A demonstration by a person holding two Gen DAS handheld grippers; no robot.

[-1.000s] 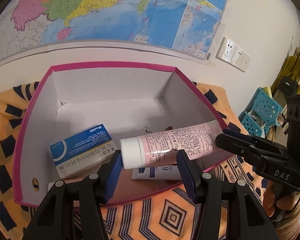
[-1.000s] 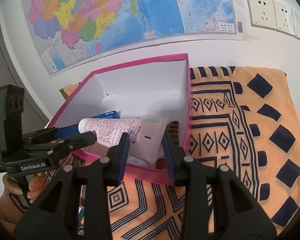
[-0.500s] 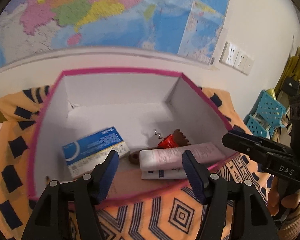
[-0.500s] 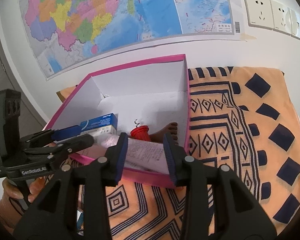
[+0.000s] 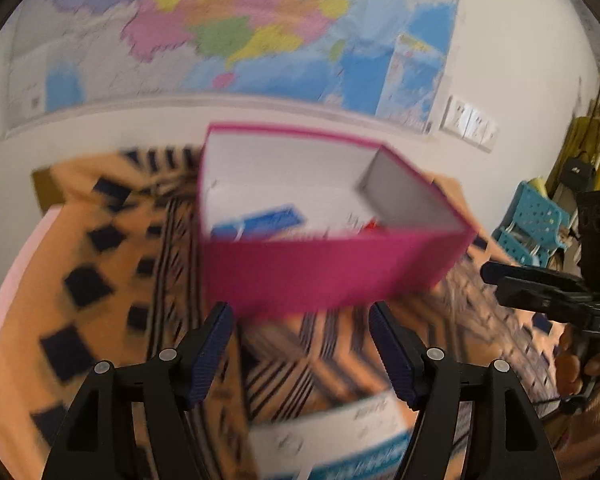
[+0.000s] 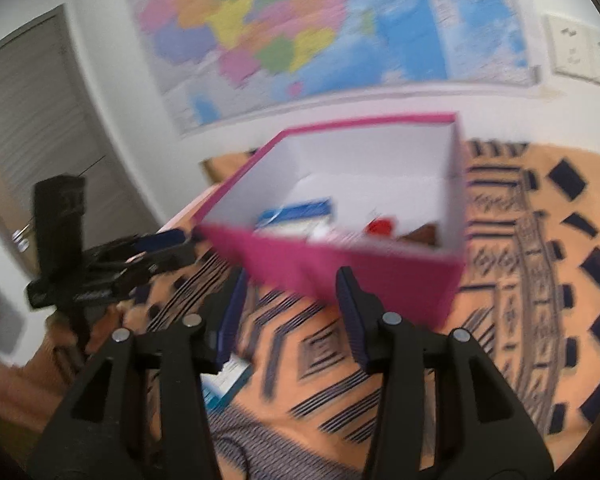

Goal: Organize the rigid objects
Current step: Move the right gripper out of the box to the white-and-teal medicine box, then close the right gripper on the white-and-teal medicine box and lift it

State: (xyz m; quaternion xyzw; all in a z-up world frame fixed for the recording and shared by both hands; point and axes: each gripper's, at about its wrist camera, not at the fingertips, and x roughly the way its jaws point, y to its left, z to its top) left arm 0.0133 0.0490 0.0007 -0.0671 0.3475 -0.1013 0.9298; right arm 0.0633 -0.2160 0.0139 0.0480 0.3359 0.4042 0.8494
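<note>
Map (image 5: 236, 36) on wall w/ sockets (image 6: 580, 50); patterned orange cloth (image 6: 540, 280); grey door (image 6: 32, 140).

The left wrist view looks forward between its own claw fingers (image 5: 214, 350), from low over the patterned cloth (image 5: 100, 280), toward the near pink wall of the box (image 5: 324, 276) and the wall map (image 5: 236, 28) behind it. The right wrist view faces the same box (image 6: 352, 268) and map (image 6: 320, 28) from further right, seeing the box corner-on. Each view catches the other claw at its edge. Both pictures are motion-blurred.
</note>
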